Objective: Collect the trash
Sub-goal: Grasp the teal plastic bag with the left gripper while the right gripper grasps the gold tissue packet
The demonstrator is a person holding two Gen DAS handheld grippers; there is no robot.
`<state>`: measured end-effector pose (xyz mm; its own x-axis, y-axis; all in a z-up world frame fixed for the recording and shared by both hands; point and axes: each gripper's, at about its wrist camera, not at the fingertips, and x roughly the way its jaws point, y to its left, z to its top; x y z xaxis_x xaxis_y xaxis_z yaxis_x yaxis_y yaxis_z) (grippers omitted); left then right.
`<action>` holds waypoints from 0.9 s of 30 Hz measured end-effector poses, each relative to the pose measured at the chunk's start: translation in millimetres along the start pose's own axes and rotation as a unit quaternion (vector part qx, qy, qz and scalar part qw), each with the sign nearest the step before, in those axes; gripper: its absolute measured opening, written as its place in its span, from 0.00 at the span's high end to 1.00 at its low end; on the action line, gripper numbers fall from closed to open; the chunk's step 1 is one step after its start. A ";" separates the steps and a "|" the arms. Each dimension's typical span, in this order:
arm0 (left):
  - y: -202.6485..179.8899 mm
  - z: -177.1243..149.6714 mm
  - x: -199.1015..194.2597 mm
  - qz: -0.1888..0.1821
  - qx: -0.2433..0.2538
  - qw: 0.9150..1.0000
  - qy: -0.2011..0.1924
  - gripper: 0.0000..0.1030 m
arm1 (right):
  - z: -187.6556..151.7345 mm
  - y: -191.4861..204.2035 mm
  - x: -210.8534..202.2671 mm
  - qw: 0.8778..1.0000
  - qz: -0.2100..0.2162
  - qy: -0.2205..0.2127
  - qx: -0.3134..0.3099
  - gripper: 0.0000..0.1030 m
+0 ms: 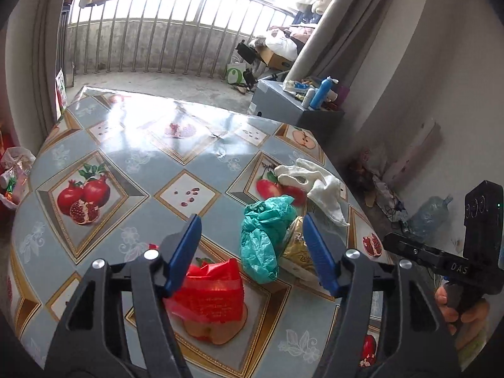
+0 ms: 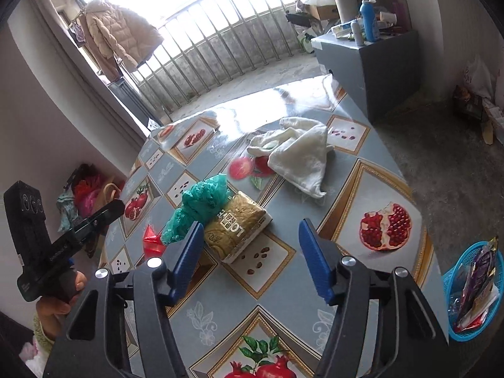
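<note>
On the fruit-patterned table (image 1: 126, 145) lie a red plastic bag (image 1: 211, 296), a crumpled green plastic bag (image 1: 264, 239), a gold package (image 1: 296, 252) and a white cloth (image 1: 315, 186). My left gripper (image 1: 252, 220) hovers open over the red and green bags, and its blue pads (image 1: 186, 249) touch nothing. In the right wrist view the right gripper (image 2: 252, 223) is open above the table (image 2: 346, 189), just short of the gold package (image 2: 239, 230). The green bag (image 2: 198, 208) leans on that package. The red bag (image 2: 152, 239) peeks out at the left and the white cloth (image 2: 299, 154) lies farther back.
A blue basket (image 2: 453, 283) with wrappers sits past the table's right edge. A grey cabinet (image 2: 362, 60) with bottles stands beyond the table. A bag of rubbish (image 1: 15, 176) lies on the floor at the left, and a large water bottle (image 1: 431, 214) at the right.
</note>
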<state>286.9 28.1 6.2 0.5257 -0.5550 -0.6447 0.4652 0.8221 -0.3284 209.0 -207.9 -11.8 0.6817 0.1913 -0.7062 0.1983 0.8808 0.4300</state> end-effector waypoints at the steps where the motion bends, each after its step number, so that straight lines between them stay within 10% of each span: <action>1: -2.3 1.3 11.8 -0.005 0.005 1.000 0.013 0.50 | 0.5 -0.1 8.2 1.000 0.003 0.011 0.005 0.45; 13: -14.5 4.8 90.3 -0.027 0.002 0.994 0.108 0.65 | -0.7 -10.5 93.1 0.991 0.043 0.111 0.068 0.67; 27: -75.2 -54.9 45.4 -0.110 0.018 0.979 0.173 0.67 | -34.9 -44.8 30.8 0.989 0.030 0.140 0.028 0.72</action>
<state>236.6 -52.0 -36.2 0.1407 -0.6370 -0.7579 0.5685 0.6787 -0.4649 196.6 -226.4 -72.5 0.4725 0.3620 -0.8035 0.2070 0.8406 0.5005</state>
